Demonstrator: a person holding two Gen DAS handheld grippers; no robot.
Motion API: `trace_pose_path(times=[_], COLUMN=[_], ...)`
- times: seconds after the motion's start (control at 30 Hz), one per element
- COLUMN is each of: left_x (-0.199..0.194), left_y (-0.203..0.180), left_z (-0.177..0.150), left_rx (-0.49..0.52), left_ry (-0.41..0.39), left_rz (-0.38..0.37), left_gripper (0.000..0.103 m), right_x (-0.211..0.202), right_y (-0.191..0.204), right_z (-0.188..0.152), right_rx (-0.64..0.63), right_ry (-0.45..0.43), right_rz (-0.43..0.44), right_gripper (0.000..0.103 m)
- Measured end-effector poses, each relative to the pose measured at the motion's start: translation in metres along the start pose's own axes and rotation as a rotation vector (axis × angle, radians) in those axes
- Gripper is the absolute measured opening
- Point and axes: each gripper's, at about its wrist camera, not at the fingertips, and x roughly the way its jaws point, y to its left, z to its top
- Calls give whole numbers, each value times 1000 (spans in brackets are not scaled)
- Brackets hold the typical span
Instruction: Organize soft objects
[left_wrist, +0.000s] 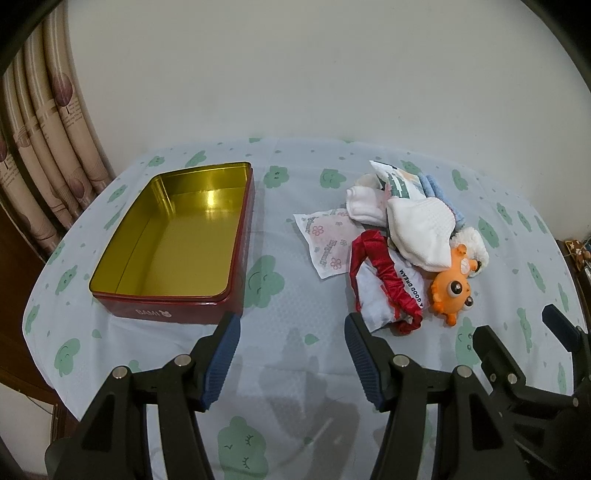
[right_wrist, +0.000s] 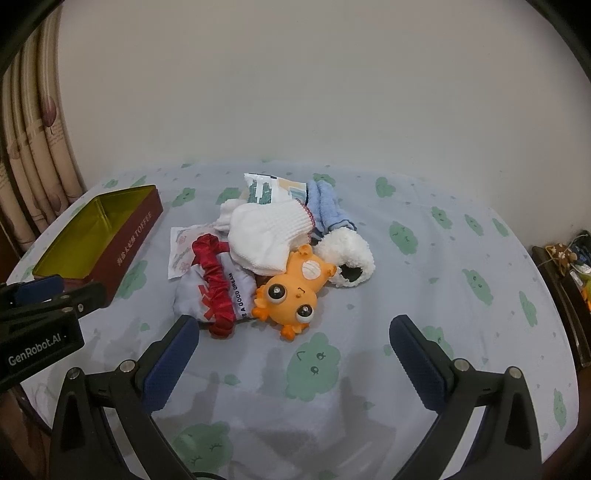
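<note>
A heap of soft things lies on the cloth-covered table: an orange big-eyed toy, a white knitted sock, a red scrunchie over a grey printed cloth, a fluffy white piece, a blue towel and a flowered sachet. An open red tin with a gold inside stands empty to the left. My left gripper is open, empty, between tin and heap. My right gripper is open, empty, just before the toy.
The table wears a pale blue cloth with green cloud faces. A striped curtain hangs at the back left, a plain wall behind. A dark shelf with small items stands past the table's right edge.
</note>
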Motion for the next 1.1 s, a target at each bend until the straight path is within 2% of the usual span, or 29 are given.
trace_pose_path(times=[0.6,0.83,0.93,1.1], left_x=[4,18,27,41], left_y=[-1,-3,-3,-8], left_z=[-4,-6,-5,-6], left_rx=[4,21,27,54], left_ry=[15,39,56,78], left_rz=[0,-3,-6,-15], left_gripper=[60,60,60,60], right_x=[5,14,22,47], right_y=[-4,-29,-41,-58], right_z=[0,13,17,22], right_rx=[9,0,-10,-10], right_ry=[14,15,26,90], right_rz=[16,3,2,21], right_gripper=[102,102,99,71])
